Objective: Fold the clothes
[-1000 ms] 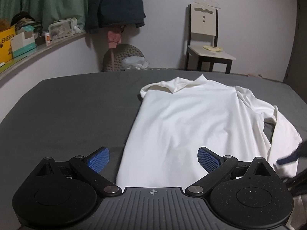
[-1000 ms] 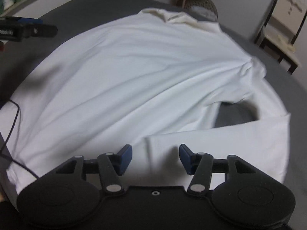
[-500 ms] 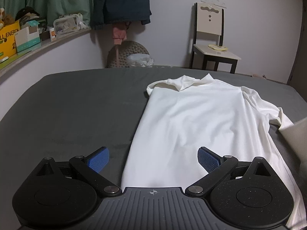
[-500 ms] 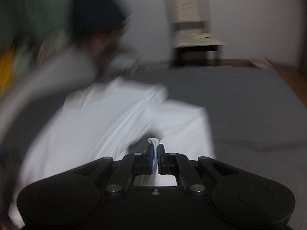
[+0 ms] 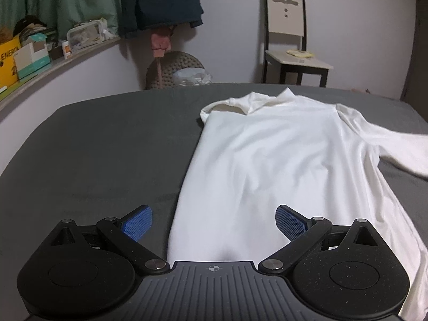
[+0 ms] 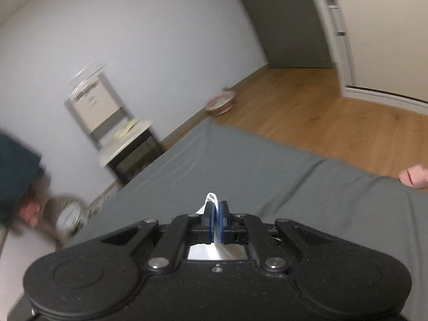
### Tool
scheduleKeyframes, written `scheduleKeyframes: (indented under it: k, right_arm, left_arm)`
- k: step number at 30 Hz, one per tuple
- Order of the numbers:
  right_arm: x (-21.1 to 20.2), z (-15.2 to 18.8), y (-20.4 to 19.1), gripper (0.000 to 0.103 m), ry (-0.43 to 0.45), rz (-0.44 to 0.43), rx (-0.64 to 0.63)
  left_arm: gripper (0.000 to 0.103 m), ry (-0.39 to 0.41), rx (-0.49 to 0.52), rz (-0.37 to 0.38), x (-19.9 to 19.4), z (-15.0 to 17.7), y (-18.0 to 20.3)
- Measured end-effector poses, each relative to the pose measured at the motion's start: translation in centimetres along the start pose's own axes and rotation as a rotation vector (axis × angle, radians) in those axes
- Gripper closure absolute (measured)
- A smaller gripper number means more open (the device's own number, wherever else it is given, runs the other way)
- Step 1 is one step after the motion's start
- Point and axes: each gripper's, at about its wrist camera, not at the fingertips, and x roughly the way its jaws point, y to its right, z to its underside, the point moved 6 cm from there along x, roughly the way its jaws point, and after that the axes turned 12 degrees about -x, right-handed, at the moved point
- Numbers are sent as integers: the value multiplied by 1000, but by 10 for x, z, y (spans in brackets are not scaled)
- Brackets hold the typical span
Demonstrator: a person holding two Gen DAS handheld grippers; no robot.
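A white long-sleeved shirt (image 5: 267, 160) lies flat on the grey bed (image 5: 107, 147), collar toward the far wall. Its right sleeve (image 5: 396, 147) stretches out to the right edge of the left wrist view, lifted and blurred. My left gripper (image 5: 214, 223) hovers open over the shirt's near hem, its blue pads wide apart with nothing between them. My right gripper (image 6: 216, 220) is shut on a pinch of white sleeve fabric (image 6: 211, 198), which pokes out above its pads. It is tilted and points across the bed toward the floor.
A chair (image 5: 291, 42) stands against the far wall beyond the bed. A cluttered ledge (image 5: 40, 53) runs along the left wall, and a dark jacket (image 5: 163, 0) hangs above a studded cushion (image 5: 174, 69). Wooden floor (image 6: 321, 123) lies past the bed's right edge. A fingertip (image 6: 414, 176) shows at right.
My right gripper has shut on the sleeve and swung it up and out to the right, away from the shirt body. The left gripper stayed open, shifting slightly.
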Motion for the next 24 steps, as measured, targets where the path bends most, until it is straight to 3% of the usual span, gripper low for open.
scheduleKeyframes:
  k: [8, 11, 15, 16, 18, 19, 22, 24]
  right_arm:
    - [41, -12, 39, 100, -1, 59, 70]
    - [37, 2, 58, 102, 7, 65, 92]
    - [41, 37, 81, 102, -64, 38, 73]
    - [44, 47, 81, 98, -92, 5, 67]
    - [48, 64, 79, 72, -124, -65, 58]
    - [49, 71, 76, 50, -131, -98, 52]
    - [49, 85, 66, 46, -152, -124, -64]
    - [54, 91, 57, 48, -179, -87, -222]
  left_arm:
    - [4, -44, 21, 68, -2, 5, 17]
    - [4, -40, 32, 86, -6, 6, 24]
    - [4, -37, 54, 95, -10, 8, 30]
    - [4, -37, 60, 95, -11, 8, 31]
    - [4, -43, 62, 95, -10, 9, 30]
    - [4, -45, 62, 92, -10, 9, 30]
    - [4, -50, 62, 81, -9, 11, 27]
    - [4, -54, 63, 75, -8, 12, 26]
